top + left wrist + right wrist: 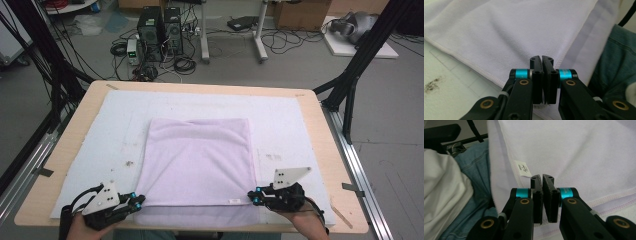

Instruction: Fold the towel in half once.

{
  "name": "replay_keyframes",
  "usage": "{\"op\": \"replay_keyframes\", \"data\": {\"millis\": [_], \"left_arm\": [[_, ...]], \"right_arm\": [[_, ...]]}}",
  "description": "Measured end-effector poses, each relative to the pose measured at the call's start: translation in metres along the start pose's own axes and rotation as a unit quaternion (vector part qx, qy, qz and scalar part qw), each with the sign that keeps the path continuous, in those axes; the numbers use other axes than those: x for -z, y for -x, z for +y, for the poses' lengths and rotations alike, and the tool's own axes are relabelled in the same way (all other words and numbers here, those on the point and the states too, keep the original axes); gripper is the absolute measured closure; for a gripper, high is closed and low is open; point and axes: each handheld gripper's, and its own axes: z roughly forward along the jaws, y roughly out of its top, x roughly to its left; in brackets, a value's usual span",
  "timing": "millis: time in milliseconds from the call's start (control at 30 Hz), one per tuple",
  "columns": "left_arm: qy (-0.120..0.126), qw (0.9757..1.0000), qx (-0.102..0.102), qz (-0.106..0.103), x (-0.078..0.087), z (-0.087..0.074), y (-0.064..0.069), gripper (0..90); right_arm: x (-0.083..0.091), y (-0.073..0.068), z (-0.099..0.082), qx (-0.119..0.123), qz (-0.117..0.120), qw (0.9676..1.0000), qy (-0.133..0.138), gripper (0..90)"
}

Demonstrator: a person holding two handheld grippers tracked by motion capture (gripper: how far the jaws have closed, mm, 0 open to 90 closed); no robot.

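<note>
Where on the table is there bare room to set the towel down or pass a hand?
Free: white mat left of the lilac towel, the strip right of it, and the band beyond its far edge. Crowded: the near edge, where left gripper and right gripper pinch the towel's corners.

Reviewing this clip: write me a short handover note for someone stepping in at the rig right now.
Left gripper: shut on the towel, at its near left corner.
Right gripper: shut on the towel, at the near right corner beside the small label.
Towel: lilac, lying on the white mat mid-table, near edge hanging off the table's front.
Done: both near corners pinched.
Left: probably lift the near edge and carry it toward the far edge to fold, then release and smooth.
</note>
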Motion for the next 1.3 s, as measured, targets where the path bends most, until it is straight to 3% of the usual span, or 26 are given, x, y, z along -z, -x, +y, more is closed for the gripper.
{"op": "replay_keyframes", "data": {"millis": [167,267,367,400,533,633,800,833,933,1033,1067,1100,1167,1233,1300], "left_arm": [[-0.015,0.9996,-0.001,-0.022,0.009,-0.011,0.021,85.8],[-0.022,0.9992,0.001,-0.032,0.008,-0.016,0.022,78.7],[-0.012,0.9997,0.008,-0.018,0.007,-0.012,0.015,72.6],[-0.007,0.9999,0.005,-0.015,0.007,-0.01,0.011,72.3],[-0.001,0.9999,0.01,0.002,-0.004,-0.002,-0.006,66.9],[-0.001,0.9995,0.019,0.026,-0.014,0.006,-0.027,62.8],[0.008,0.9969,0.038,0.069,-0.032,0.026,-0.069,61.1],[0.006,0.9957,0.045,0.08,-0.039,0.03,-0.08,60.8],[-0.004,0.9891,0.078,0.124,-0.063,0.043,-0.116,60.8],[0.008,0.9849,0.121,0.123,-0.082,0.051,-0.146,61.2],[0.004,0.9834,0.127,0.129,-0.088,0.054,-0.156,61.2],[-0.005,0.9839,0.128,0.125,-0.094,0.057,-0.165,61.3],[-0.026,0.9824,0.126,0.135,-0.104,0.062,-0.182,60.5],[-0.037,0.9787,0.14,0.146,-0.114,0.064,-0.201,56.7],[-0.048,0.9752,0.157,0.148,-0.122,0.063,-0.214,52.4]], "right_arm": [[0.012,-0.02,-0.008,0.014,0.035,0.9993,-0.002,83.0],[0.015,-0.019,-0.017,0.008,0.05,0.9987,-0.003,79.5],[0.015,-0.011,-0.017,-0.007,0.038,0.9992,0.006,75.4],[0.014,-0.008,-0.015,-0.002,0.03,0.9995,0.005,74.0],[0.006,0.009,-0.001,-0.001,-0.013,0.9999,0.004,66.7],[0.0,0.031,0.012,-0.015,-0.038,0.9991,0.011,64.2],[-0.012,0.071,0.036,-0.016,-0.076,0.997,0.005,59.4],[-0.014,0.081,0.04,-0.014,-0.084,0.9964,0.005,57.9],[-0.023,0.114,0.049,-0.031,-0.106,0.9938,0.008,56.6],[-0.03,0.145,0.06,-0.047,-0.124,0.9909,0.021,55.6],[-0.032,0.155,0.064,-0.049,-0.128,0.9904,0.02,54.4],[-0.036,0.164,0.068,-0.053,-0.126,0.9904,0.016,52.9],[-0.044,0.18,0.073,-0.055,-0.122,0.991,0.003,51.1],[-0.051,0.195,0.073,-0.058,-0.138,0.9887,-0.004,49.0],[-0.058,0.208,0.071,-0.084,-0.15,0.985,-0.016,45.6]]}}
